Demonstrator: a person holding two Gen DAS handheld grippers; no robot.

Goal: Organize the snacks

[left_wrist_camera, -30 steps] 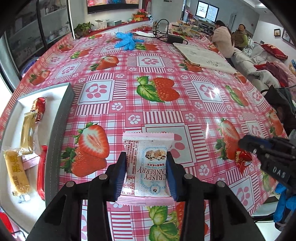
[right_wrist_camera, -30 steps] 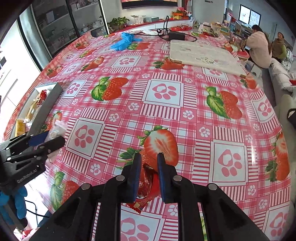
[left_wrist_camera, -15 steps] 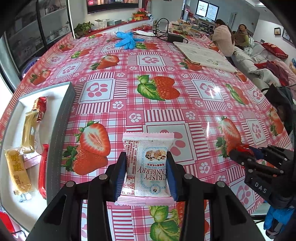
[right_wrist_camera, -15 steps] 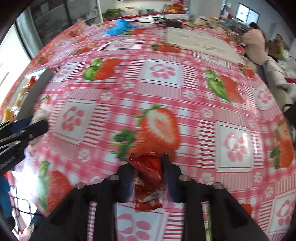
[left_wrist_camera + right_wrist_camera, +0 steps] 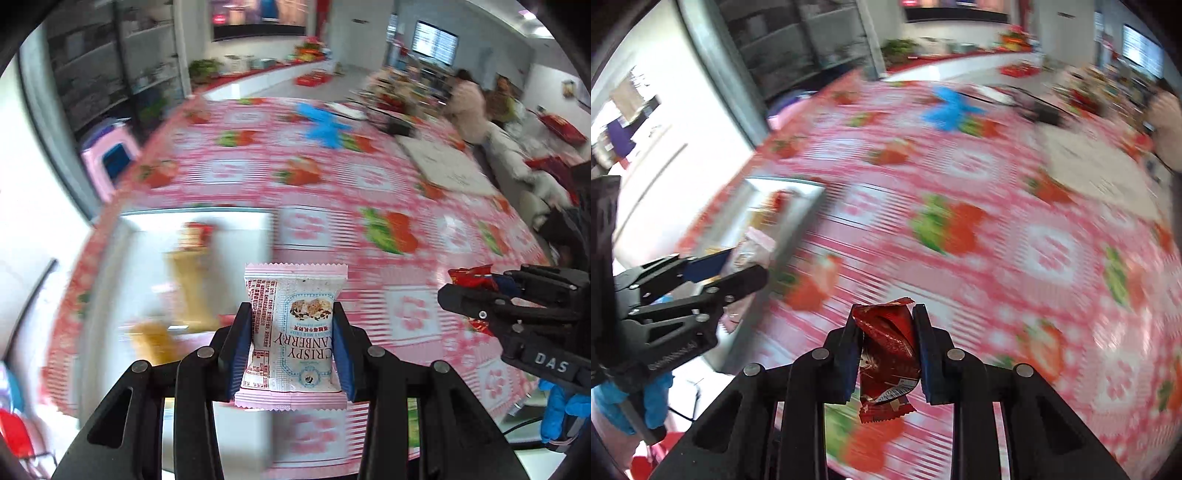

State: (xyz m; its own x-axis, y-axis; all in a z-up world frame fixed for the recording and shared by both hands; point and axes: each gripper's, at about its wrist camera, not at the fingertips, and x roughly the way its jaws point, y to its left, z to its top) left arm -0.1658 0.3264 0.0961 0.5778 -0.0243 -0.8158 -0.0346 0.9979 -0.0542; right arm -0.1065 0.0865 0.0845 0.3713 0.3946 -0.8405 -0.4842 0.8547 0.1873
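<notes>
A white snack packet with pink crimped ends [image 5: 293,338], printed with "CRISPY" and part of "CRANBERRY", is held upright between the blue pads [image 5: 236,349] of the left gripper [image 5: 291,343], which is clamped on its two sides; the packet is seen lifted clear of the tablecloth, above the edge of a white tray [image 5: 129,229] with a grey rim; blurred yellow and red snack packets [image 5: 188,273] are seen lying in that tray, though their kinds cannot be told through the blur. A crumpled red wrapper [image 5: 886,354] is pinched between the fingers of the right gripper [image 5: 886,350], the jaws being set narrowly against it, with its lower end hanging out below the pads; it too is carried above the table. In the left wrist view the right gripper [image 5: 480,291] is seen to the right with the red wrapper [image 5: 471,277] at its tip; in the right wrist view the left gripper [image 5: 727,269] is seen at the left beside the tray [image 5: 783,184], gripped by a hand in a blue glove [image 5: 646,402]. The table is covered by a pink checked tablecloth [image 5: 1015,229] printed with strawberries and paw marks; a blue glove [image 5: 325,123] is laid at its far end; two seated people [image 5: 476,107] are seen beyond the table.
</notes>
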